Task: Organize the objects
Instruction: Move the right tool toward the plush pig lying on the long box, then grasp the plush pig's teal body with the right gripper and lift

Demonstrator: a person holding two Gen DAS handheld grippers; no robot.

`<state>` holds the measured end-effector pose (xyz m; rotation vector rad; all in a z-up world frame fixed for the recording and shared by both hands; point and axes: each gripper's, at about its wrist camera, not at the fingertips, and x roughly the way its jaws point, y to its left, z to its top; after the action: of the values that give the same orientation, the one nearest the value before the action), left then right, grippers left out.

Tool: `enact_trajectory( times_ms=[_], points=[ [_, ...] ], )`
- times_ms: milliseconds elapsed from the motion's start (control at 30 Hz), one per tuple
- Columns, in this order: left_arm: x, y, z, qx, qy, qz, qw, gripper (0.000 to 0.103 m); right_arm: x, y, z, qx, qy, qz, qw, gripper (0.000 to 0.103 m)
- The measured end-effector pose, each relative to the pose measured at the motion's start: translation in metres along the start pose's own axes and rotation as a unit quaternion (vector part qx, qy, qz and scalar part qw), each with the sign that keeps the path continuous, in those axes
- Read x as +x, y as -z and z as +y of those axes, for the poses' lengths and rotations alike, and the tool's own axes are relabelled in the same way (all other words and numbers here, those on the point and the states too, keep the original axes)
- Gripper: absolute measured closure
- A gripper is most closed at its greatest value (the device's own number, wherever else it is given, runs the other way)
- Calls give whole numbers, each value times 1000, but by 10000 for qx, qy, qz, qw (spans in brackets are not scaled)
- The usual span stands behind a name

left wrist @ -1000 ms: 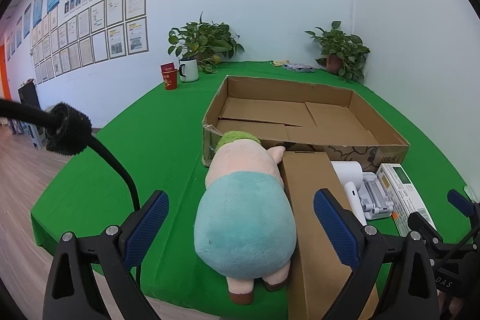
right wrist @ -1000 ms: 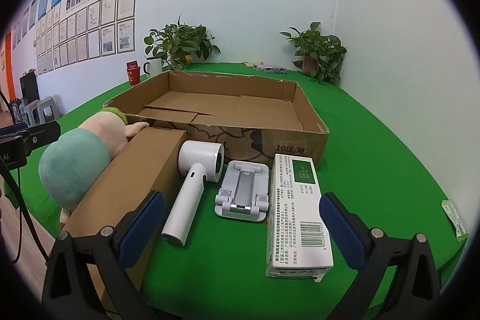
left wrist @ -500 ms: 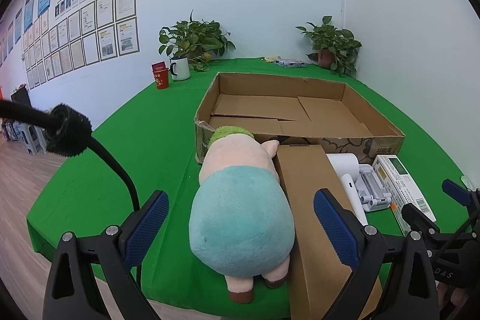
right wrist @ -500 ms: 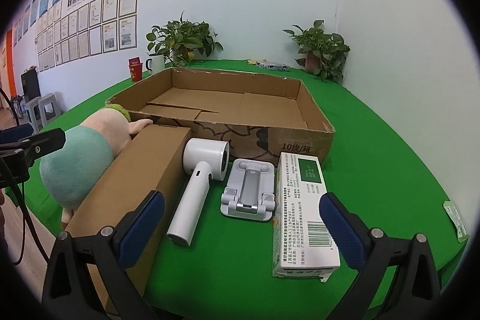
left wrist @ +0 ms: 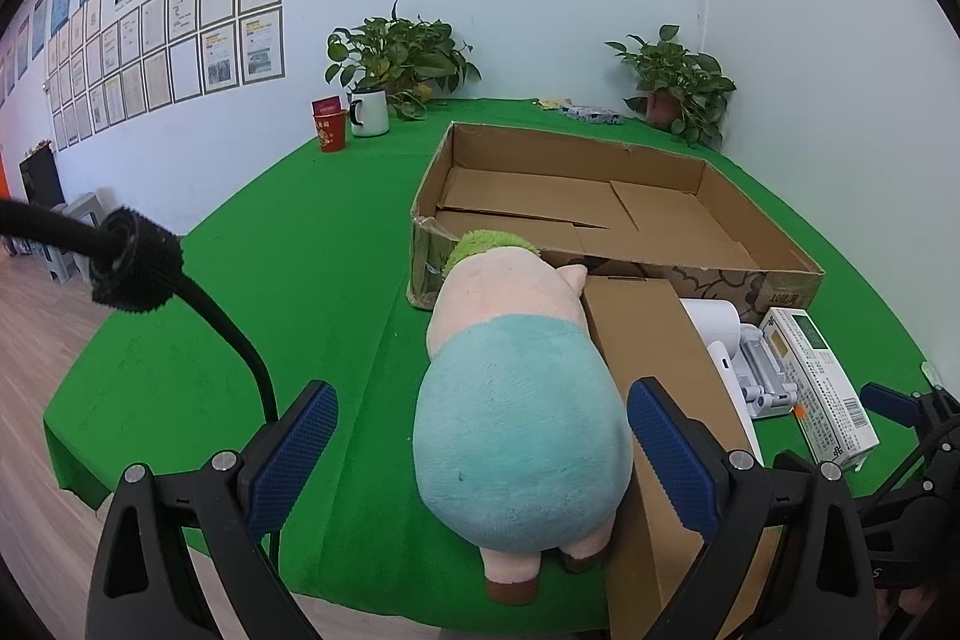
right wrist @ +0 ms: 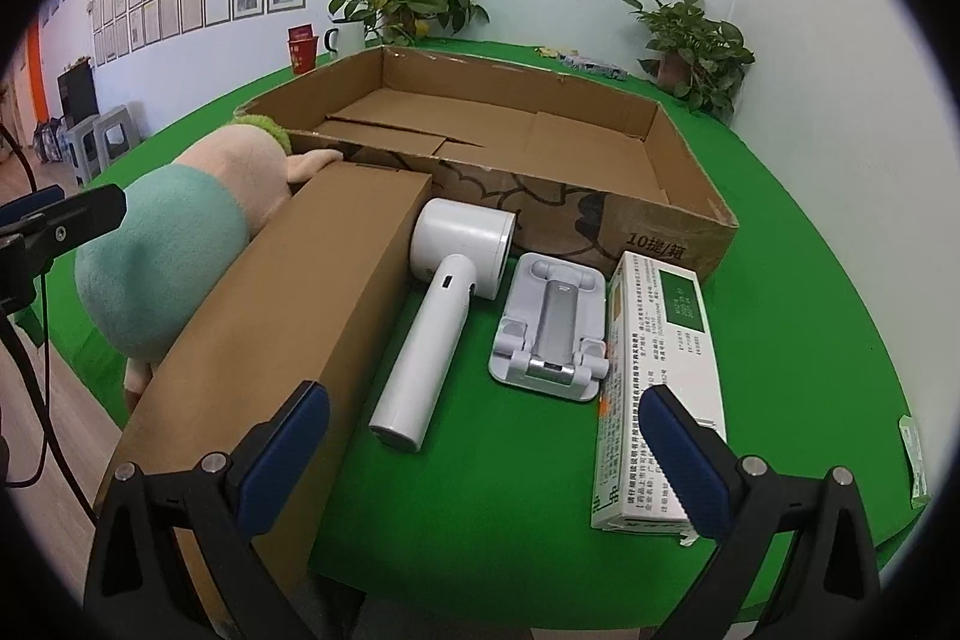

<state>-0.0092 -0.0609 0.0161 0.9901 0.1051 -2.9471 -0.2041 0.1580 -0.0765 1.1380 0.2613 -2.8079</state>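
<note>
A green cloth-covered table (left wrist: 300,280) is being shown in a white-walled room; framed papers (left wrist: 180,22) are hung on the wall at about 10 o'clock in the left wrist view. Two potted plants (left wrist: 402,58) (left wrist: 678,82) are being seen along the far edge, with a white mug (left wrist: 369,112) and a red cup (left wrist: 330,130) beside the nearer one. Wooden floor (left wrist: 36,340) is being seen past the table's rounded near edge at 8 o'clock.

A wide, shallow open cardboard tray (right wrist: 684,148) is lying mid-table. Against its near wall a row of things is being set out: a plush pig (left wrist: 516,400), a long closed brown carton (right wrist: 300,292) touching the pig's side, a white handheld dryer (right wrist: 444,292), a grey folding stand (right wrist: 552,322) and a white printed box (right wrist: 660,370).

The left gripper (left wrist: 480,460) is being held with its fingers spread wide, one on each side of the pig's rump and, as far as can be judged, not touching it. The right gripper (right wrist: 486,460) is likewise released, nothing being grasped, with the dryer's handle end lying between and ahead of its pads (right wrist: 288,442).

Bare cloth is left at 9 o'clock of the pig and at 3 o'clock of the printed box, where a small packet (right wrist: 912,454) is lying near the table edge.
</note>
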Motion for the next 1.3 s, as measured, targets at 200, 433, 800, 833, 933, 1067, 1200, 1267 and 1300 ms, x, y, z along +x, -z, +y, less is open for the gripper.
enact_trajectory(
  times_ms=[200, 433, 800, 833, 933, 1067, 1200, 1267, 1300],
  points=[
    [6, 2, 12, -114, 49, 94, 9999, 5, 2, -9, 12, -164, -132, 182, 9996, 1],
    [17, 5, 23, -345, 433, 334, 9979, 5, 3, -16, 16, -152, -178, 241, 9994, 1],
    [47, 16, 29, -807, 1326, 934, 9835, 6, 4, -19, 14, -183, -254, 236, 9992, 1],
    [54, 18, 25, -759, 1372, 1034, 9822, 6, 4, -19, 11, -160, -243, 217, 9993, 1],
    [69, 26, 15, -666, 1466, 1229, 9793, 10, 2, -20, 4, -84, -287, 161, 9994, 1],
    [81, 32, 11, -772, 1619, 1328, 9748, 15, 1, -22, 2, -121, -249, 127, 9995, 1],
    [82, 33, 9, -723, 1639, 1299, 9752, 25, 3, -26, 6, -108, -365, 147, 9992, 1],
    [82, 32, 10, -757, 1668, 1294, 9745, 28, 3, -27, 9, -126, -393, 146, 9990, 1],
    [81, 32, 11, -768, 1679, 1289, 9743, 31, 3, -27, 10, -128, -409, 158, 9990, 1]
  ],
)
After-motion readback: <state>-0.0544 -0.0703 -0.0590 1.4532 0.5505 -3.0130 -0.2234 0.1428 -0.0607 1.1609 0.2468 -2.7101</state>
